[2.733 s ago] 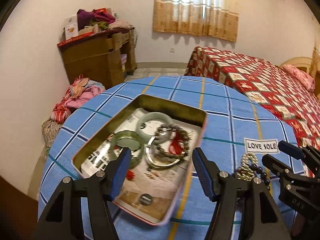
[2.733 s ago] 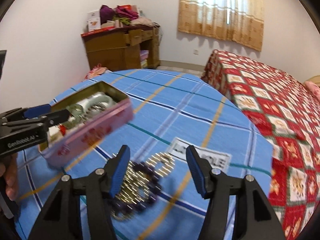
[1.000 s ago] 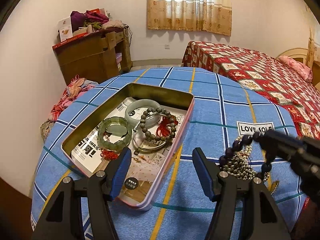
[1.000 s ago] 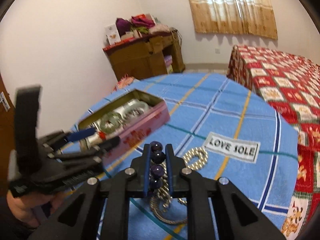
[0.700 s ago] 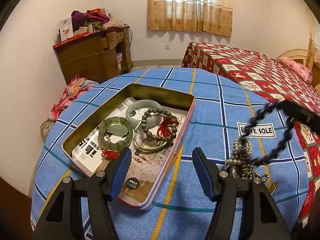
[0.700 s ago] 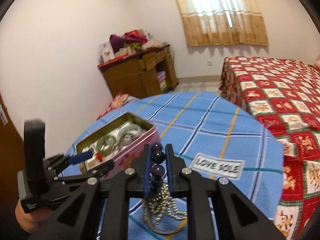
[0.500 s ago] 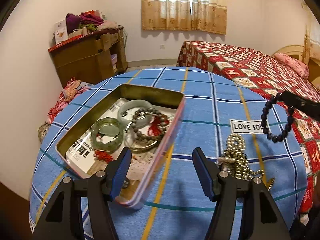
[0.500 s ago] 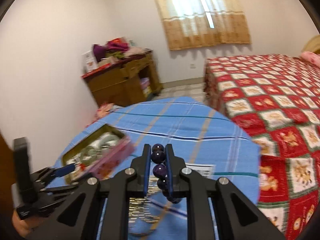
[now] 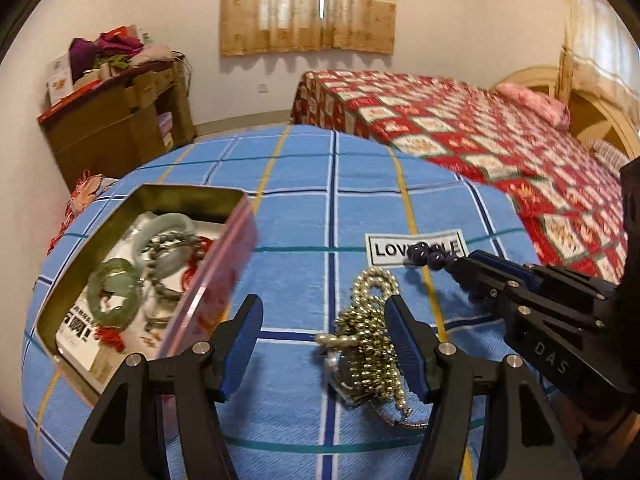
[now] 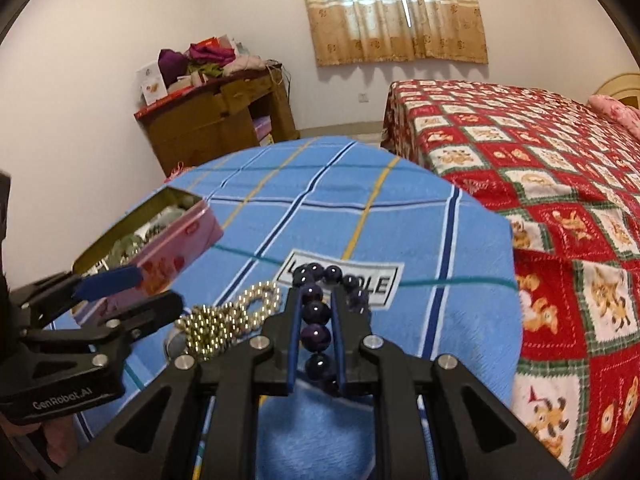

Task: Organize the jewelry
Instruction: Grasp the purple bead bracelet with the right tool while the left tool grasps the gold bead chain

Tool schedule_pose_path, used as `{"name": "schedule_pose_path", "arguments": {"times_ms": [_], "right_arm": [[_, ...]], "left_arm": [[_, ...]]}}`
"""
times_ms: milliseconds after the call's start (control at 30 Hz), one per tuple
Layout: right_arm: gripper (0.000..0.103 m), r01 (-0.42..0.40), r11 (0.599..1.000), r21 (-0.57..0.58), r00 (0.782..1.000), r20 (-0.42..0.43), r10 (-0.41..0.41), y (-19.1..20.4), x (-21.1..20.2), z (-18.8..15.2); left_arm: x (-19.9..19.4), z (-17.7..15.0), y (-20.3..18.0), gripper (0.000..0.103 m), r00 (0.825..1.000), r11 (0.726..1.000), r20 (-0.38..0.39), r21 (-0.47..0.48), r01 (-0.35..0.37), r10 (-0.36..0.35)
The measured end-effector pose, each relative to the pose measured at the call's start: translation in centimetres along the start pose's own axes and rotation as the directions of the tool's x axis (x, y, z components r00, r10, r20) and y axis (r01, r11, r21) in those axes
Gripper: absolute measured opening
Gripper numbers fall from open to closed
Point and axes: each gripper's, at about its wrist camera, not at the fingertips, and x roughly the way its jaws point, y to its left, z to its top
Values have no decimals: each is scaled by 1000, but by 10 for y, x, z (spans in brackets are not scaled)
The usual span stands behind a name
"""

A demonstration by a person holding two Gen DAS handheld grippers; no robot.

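Note:
My right gripper [image 10: 316, 316] is shut on a dark purple bead bracelet [image 10: 316, 336], which it holds low over the blue checked cloth by the "LOVE SOLE" label. The left wrist view shows the same gripper [image 9: 460, 266] at the right, with purple beads [image 9: 426, 257] sticking out of its tip. A pile of gold bead chains [image 9: 368, 344] lies on the cloth between the fingers of my left gripper [image 9: 324, 332]. Its jaws are closing, but the pads do not touch the pile. The open pink tin [image 9: 236, 256] at the left holds green bangles and a beaded bracelet with a red tassel.
The round table's cloth [image 9: 332, 168] drops off at its far and left edges. A white "LOVE SOLE" label [image 9: 384, 249] is sewn on near the gold pile. A bed with a red quilt [image 9: 460, 132] stands to the right. A cluttered wooden cabinet [image 9: 116, 120] stands at the back left.
My left gripper has slid right, from over the tin to astride the gold pile. The right gripper has come down with the purple bracelet to just above the cloth by the label.

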Motion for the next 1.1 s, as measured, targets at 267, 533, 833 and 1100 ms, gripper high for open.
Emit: {"name": "schedule_pose_path", "arguments": {"times_ms": [267, 533, 833, 1100], "right_arm": [[17, 1, 1000, -1, 1000, -28, -1, 0, 7, -8], [17, 1, 1000, 0, 1000, -26, -1, 0, 5, -7], [17, -7, 1000, 6, 999, -33, 7, 0, 7, -8], [17, -7, 1000, 8, 999, -36, 7, 0, 9, -9]], "left_arm": [[12, -1, -6, 1, 998, 998, -47, 28, 52, -50], [-22, 11, 0, 0, 990, 991, 40, 12, 133, -134], [-2, 9, -1, 25, 996, 997, -33, 14, 82, -82], [6, 6, -8, 51, 998, 997, -37, 48, 62, -60]]}}
